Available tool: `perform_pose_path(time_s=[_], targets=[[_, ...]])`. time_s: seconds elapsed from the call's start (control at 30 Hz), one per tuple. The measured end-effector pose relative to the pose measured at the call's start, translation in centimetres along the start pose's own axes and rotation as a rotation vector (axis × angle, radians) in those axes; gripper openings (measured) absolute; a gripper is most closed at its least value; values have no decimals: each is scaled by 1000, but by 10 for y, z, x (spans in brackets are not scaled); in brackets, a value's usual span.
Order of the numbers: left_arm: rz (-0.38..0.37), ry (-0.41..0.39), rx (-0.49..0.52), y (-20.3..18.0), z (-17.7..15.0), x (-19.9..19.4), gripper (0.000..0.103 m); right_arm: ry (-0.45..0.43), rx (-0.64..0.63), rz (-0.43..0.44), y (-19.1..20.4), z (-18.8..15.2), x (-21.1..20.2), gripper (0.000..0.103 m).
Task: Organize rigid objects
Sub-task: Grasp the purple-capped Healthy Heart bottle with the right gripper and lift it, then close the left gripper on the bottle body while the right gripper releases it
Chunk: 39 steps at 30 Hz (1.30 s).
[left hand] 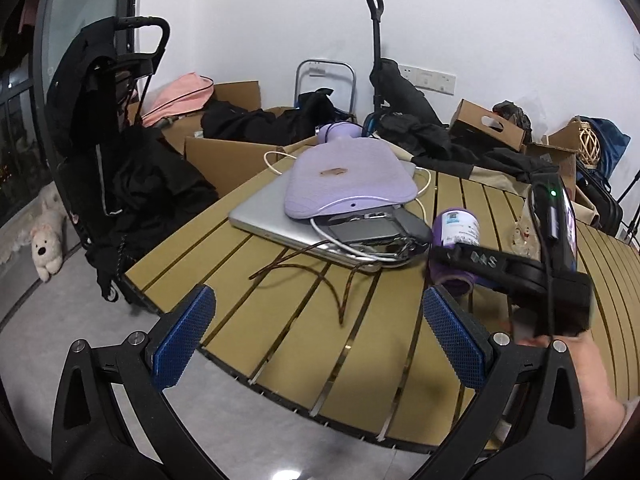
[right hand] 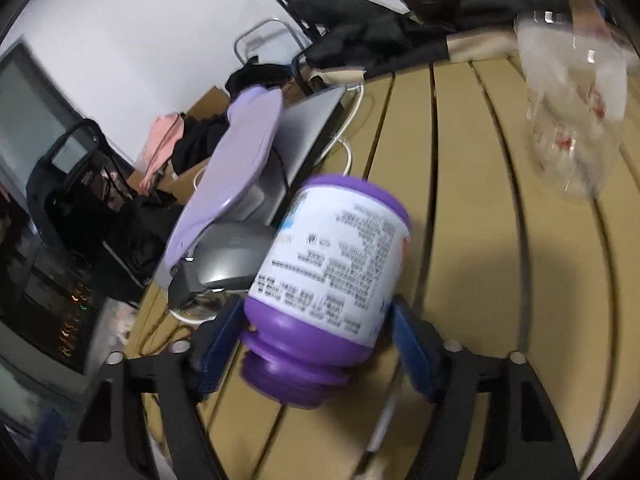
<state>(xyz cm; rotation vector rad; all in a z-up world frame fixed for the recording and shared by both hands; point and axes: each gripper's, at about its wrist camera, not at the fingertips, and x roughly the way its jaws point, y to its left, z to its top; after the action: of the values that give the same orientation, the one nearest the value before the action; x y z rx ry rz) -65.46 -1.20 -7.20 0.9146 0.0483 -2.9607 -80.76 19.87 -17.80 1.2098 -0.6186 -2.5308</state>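
Observation:
My right gripper (right hand: 316,328) is shut on a purple bottle with a white label (right hand: 332,268), held tilted above the yellow slatted table (right hand: 480,240); the cap points toward the camera. The bottle (left hand: 456,240) and the right gripper (left hand: 452,268) show at the right of the left wrist view. My left gripper (left hand: 316,328) is open and empty over the table's near edge. A silver laptop (left hand: 272,216) lies mid-table under a lilac hot-water bottle (left hand: 352,176), with a grey device (left hand: 368,236), white cable and brown glasses (left hand: 320,276) at its front.
A clear plastic container (right hand: 576,116) stands on the table's far right. Black clothes (left hand: 440,136), cardboard boxes (left hand: 488,128), a folded stroller (left hand: 108,120) and a plush toy (left hand: 46,240) surround the table on the floor.

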Motion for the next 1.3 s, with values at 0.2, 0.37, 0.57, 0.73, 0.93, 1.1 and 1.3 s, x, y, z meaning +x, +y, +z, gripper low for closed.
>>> perform_pose_path(time_s=[0.2,0.37,0.57,0.73,0.93,1.1,1.3], targets=[[-145,82,-22,-33,17,28,102,116,-426,-72,4,-17,-34,70],[-289,151,97,-101,24,66,98,161,-690,-73,-12,-44,-72,70],[-421,262,138,-158,19,97,70,187,-844,67,-20,-67,-92,70],[-393,250,196,-164,5,90,49,172,-847,22,-29,-59,-91,72],[-330,264,142,-138,2,93,46,152,-731,18,-55,-38,-98,72],[-335,284,103,-125,9,87,70,176,-680,14,-65,-44,-98,72],[-593,430,255,-166,2,71,103,159,-643,-50,-79,-51,-125,72]])
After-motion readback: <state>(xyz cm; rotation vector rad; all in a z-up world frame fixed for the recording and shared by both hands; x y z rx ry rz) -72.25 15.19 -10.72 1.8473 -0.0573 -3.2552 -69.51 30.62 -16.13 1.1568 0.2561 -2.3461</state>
